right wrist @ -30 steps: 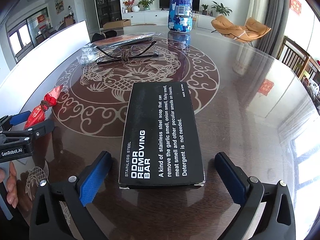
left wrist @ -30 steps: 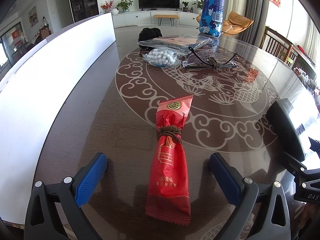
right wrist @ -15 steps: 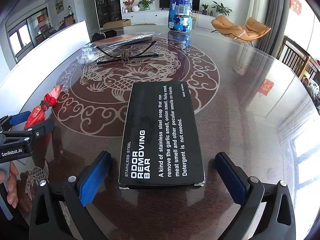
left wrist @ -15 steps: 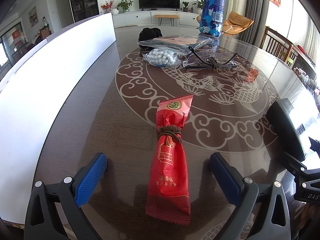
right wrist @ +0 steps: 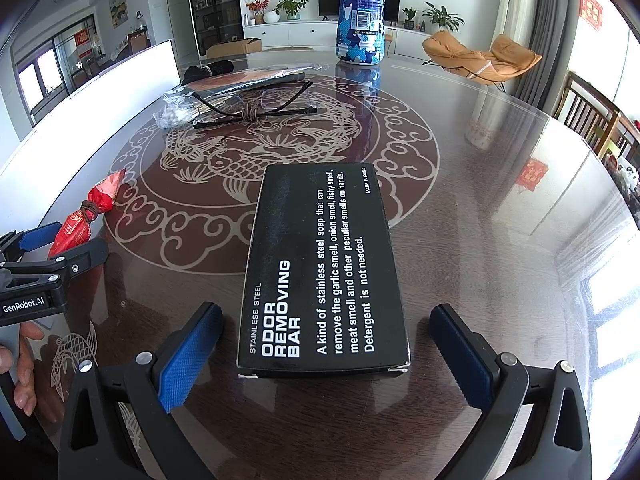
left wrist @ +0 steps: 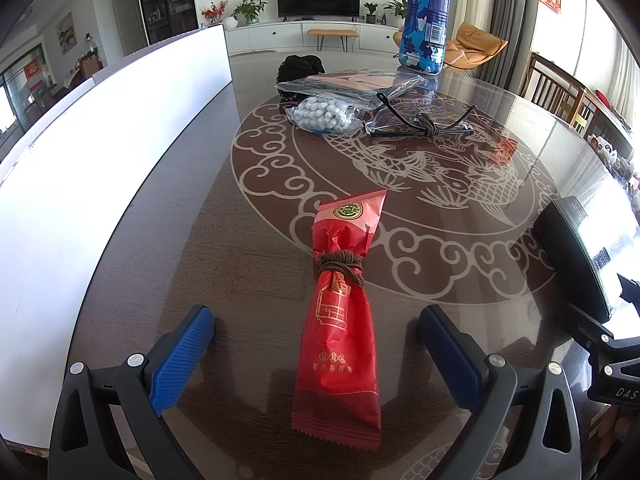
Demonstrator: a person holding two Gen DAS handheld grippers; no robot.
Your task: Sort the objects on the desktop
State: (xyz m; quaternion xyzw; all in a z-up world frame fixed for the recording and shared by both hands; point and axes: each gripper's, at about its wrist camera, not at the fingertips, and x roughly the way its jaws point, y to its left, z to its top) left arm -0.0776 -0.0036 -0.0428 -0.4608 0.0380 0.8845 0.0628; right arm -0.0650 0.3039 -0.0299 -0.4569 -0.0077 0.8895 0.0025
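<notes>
Near the front edge of the dark glossy table with its pale fish-and-cloud inlay, the left gripper stands spread wide, its blue-padded fingers flanking a red foil snack packet bound round its neck with brown cord. Neither pad touches the packet, which lies flat with its crimped end toward the camera. To its right the right gripper is likewise released, its fingers either side of a flat black cardboard box printed "ODOR REMOVING BAR"; the box rests on the table between them, apart from both pads. In the right wrist view a hand holds the left tool at the left border. Toward the far edge lie a clear bag of small white beads, a pair of black-framed glasses tied with brown cord, a flat clear-wrapped package and a black cloth bundle. A tall blue camouflage-pattern can stands upright beyond them. Along the table's left edge runs a white board.
</notes>
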